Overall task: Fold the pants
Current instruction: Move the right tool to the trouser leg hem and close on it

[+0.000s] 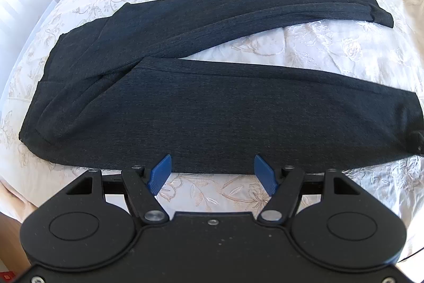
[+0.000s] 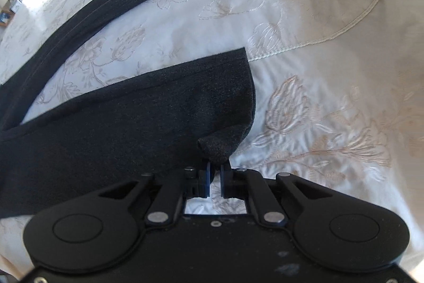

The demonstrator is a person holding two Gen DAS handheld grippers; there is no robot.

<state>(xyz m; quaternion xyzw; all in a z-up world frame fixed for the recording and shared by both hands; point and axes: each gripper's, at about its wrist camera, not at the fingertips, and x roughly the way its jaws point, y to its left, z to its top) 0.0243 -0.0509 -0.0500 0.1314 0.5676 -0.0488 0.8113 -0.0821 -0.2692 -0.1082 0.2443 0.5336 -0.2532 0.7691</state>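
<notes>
Pants (image 1: 201, 108), dark charcoal knit, lie flat with legs splayed apart.

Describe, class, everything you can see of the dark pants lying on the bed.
The pants are dark charcoal, a soft knit by the look, lying flat on a white embroidered bedspread. The waist is at the left in the left wrist view, and the two legs spread apart toward the right. The right hand-held gripper is shut on a pinched corner of the near leg's hem. The left hand-held gripper is open at the near edge.
</notes>
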